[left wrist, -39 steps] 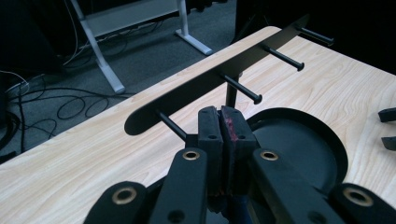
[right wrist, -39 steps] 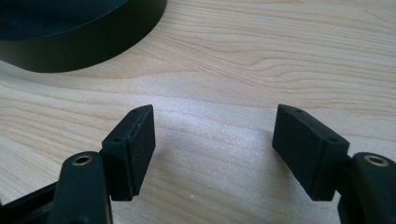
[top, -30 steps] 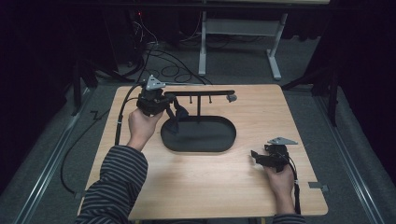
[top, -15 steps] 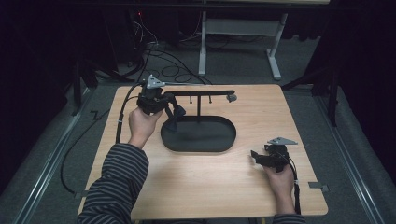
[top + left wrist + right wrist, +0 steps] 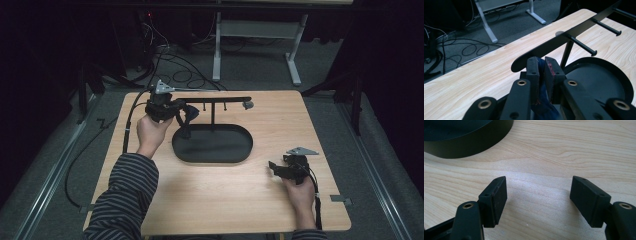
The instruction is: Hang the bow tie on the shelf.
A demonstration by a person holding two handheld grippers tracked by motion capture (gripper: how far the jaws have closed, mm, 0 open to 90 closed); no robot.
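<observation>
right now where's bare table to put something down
Bare wood lies between the black tray and the table's near edge, and right of the tray behind the right gripper. It is crowded at the rack's left end, where the left gripper holds blue cloth.

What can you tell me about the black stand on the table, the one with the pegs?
The black stand looks like matte metal: an oval tray base, a thin upright post, and a flat horizontal bar on top with short knob-tipped pegs sticking out sideways. It stands upright mid-table. The left gripper, shut on blue cloth, sits at the bar's rounded left end; whether it touches is unclear.
</observation>
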